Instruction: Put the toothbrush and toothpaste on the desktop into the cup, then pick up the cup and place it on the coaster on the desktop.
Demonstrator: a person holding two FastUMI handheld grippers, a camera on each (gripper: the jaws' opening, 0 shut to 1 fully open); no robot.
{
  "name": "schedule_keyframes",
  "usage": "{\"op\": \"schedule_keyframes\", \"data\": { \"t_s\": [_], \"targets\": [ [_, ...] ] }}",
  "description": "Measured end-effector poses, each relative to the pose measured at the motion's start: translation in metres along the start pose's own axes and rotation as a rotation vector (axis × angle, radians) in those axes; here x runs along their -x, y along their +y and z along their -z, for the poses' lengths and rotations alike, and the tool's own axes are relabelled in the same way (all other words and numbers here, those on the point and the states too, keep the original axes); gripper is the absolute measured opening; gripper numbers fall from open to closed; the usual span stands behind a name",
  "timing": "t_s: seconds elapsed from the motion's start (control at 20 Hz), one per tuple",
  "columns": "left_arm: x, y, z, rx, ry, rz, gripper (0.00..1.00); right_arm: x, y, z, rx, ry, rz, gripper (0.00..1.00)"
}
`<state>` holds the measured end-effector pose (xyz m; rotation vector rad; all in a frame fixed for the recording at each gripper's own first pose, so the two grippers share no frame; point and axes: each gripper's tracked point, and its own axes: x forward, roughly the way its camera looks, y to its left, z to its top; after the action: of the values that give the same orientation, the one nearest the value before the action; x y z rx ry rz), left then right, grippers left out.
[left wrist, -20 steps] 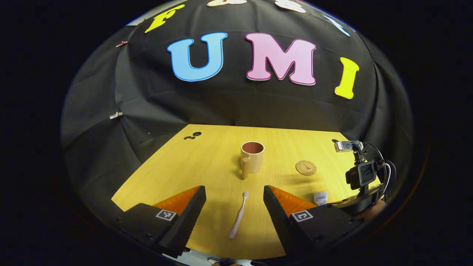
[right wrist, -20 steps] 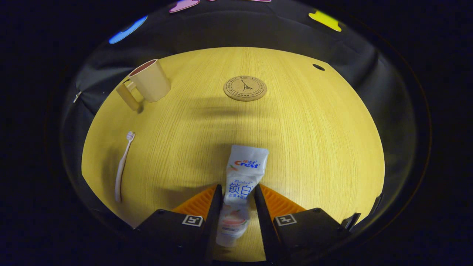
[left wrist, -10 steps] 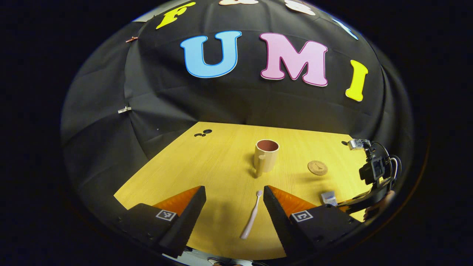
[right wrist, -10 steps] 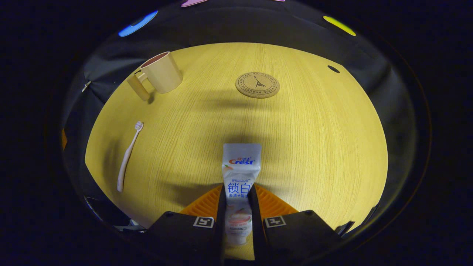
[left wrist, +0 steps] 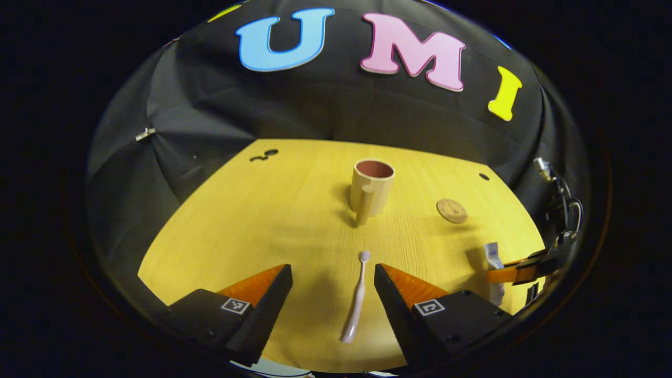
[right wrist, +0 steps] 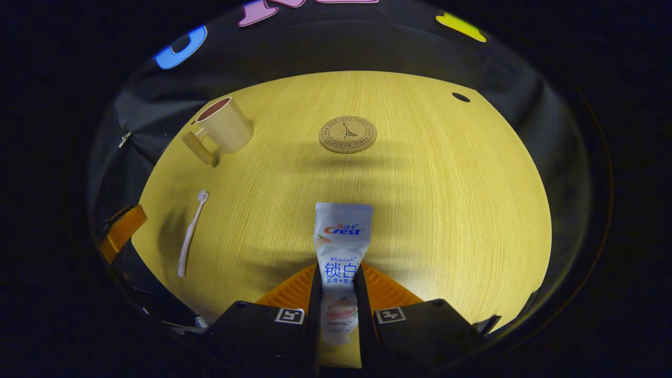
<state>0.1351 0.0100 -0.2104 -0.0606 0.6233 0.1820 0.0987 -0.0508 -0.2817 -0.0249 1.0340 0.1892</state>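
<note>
Since a second ago: left tool tipped down toward the counter, toothbrush now lined up between its spread fingers; right tool clenched tighter on the paste, tube now straight along the fingers instead of skewed.

In the left gripper view: left tool released, wide apart, nothing touched. Toothbrush flat on the counter in the gap, head pointing away toward the cup, tail end near the lower edge. Cup upright beyond it, handle facing the camera, inside dark and hard to read. Coaster to the right of the cup, well apart from it. Right tool at the far right edge, mostly cut off; only orange finger parts, cables and a sliver of the paste seen there, grip not clear from this side.

In the right gripper view: both fingers pressed on the lower half of the paste, cap end hidden between the black finger bodies, flat crimped end sticking forward over the counter. Whether the tube rests on the wood or hangs just above: cannot tell. Coaster straight ahead, bare. Cup up left, toothbrush below it, apart. Left tool at the left rim, only an orange finger edge visible, rest lost in the dark.
</note>
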Motion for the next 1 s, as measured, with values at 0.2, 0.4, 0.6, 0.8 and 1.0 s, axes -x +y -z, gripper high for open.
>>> {"op": "schedule_keyframes", "data": {
  "t_s": [0.2,0.4,0.6,0.8,1.0],
  "targets": [
    [-0.023,-0.013,0.024,-0.030,0.135,0.023,0.98,0.012,-0.001,0.000,-0.013,-0.013,-0.025,0.34],
    [-0.036,-0.024,0.043,-0.133,0.224,0.049,0.95,0.016,0.002,0.002,-0.019,-0.019,-0.044,0.34],
    [-0.045,-0.028,0.055,-0.185,0.291,0.055,0.94,0.017,0.011,0.009,0.001,-0.008,-0.075,0.34],
    [-0.050,-0.028,0.065,-0.132,0.336,0.074,0.90,0.017,0.013,0.013,0.002,0.001,-0.087,0.34],
    [-0.054,-0.022,0.067,-0.140,0.344,0.064,0.84,0.018,0.010,0.012,-0.007,-0.003,-0.086,0.34]
  ]
}}
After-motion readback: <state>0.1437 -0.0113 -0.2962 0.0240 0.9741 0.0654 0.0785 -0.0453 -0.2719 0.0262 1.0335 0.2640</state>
